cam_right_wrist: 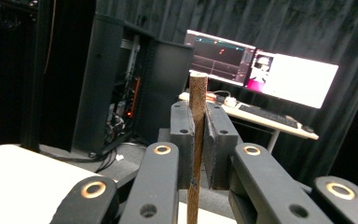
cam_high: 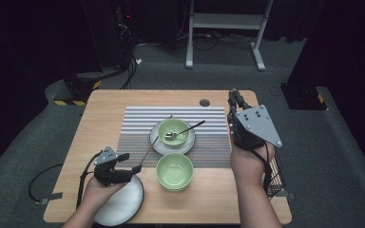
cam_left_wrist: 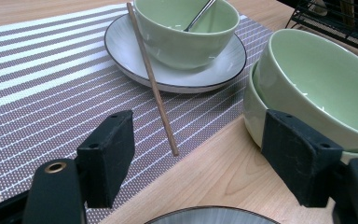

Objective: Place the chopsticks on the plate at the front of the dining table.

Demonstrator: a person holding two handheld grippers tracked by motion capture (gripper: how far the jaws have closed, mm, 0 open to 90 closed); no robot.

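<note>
Crowded centre, open edges on your table.

Bare wood (cam_high: 102, 118) on the left and along the far edge gives you free passage. In the middle the striped placemat (cam_high: 138, 124) carries a plate (cam_high: 158, 144) with a green bowl (cam_high: 176, 129) and spoon (cam_high: 186, 129), and a chopstick (cam_left_wrist: 152, 79) leans across the plate's rim. Stacked green bowls (cam_high: 174, 171) stand just in front, touching your left gripper's (cam_left_wrist: 200, 156) right-hand jaw. A grey plate (cam_high: 123, 205) lies under that hand; a wire rack (cam_high: 275, 178) blocks the right edge.
</note>
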